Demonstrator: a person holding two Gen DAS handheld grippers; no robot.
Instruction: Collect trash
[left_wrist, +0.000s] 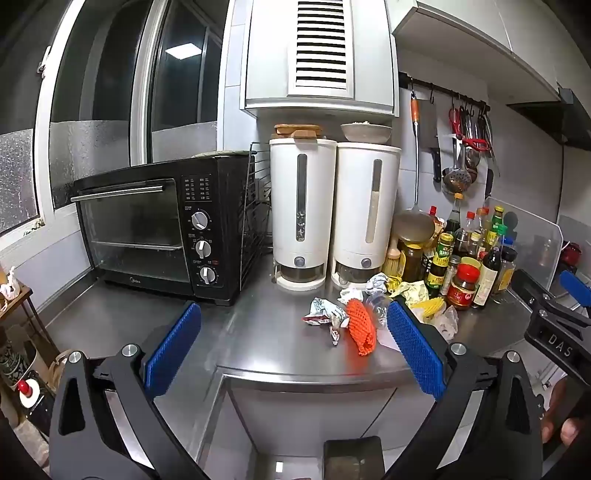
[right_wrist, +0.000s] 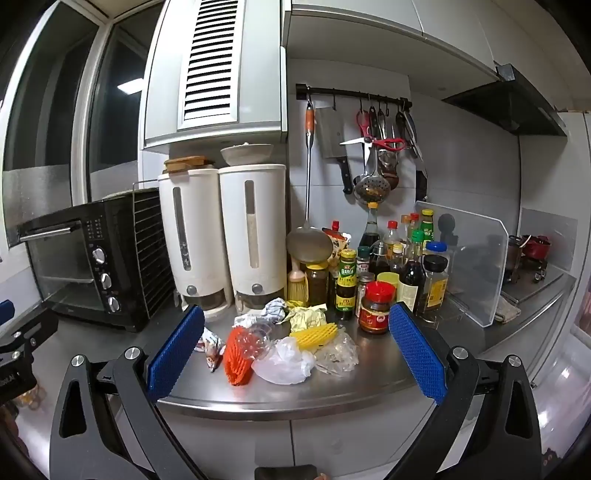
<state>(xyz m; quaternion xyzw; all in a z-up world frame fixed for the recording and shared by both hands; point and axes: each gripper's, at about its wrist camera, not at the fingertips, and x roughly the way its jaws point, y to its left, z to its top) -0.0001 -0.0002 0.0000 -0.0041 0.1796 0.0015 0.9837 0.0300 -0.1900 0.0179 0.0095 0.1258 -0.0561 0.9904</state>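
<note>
1. Fingers of the left gripper (left_wrist: 293, 345) stand fully apart and hold nothing; fingers of the right gripper (right_wrist: 295, 347) likewise.
2. Trash pile (right_wrist: 291, 339) lies on the stainless-steel desk (right_wrist: 369, 380), ahead of and between the right gripper's fingers; it includes an orange foam net (right_wrist: 238, 356), a yellow foam net (right_wrist: 314, 334), clear plastic and crumpled wrappers.
3. From the left wrist, the orange net sits just inside the right-hand finger (left_wrist: 415, 350).
4. Behind the pile: two white dispensers (right_wrist: 221, 236), condiment bottles (right_wrist: 402, 266), and utensils on a wall rail (right_wrist: 354, 94).
5. Black toaster oven (left_wrist: 159, 221) beyond the left-hand finger; its front logo is too small to read.
</note>
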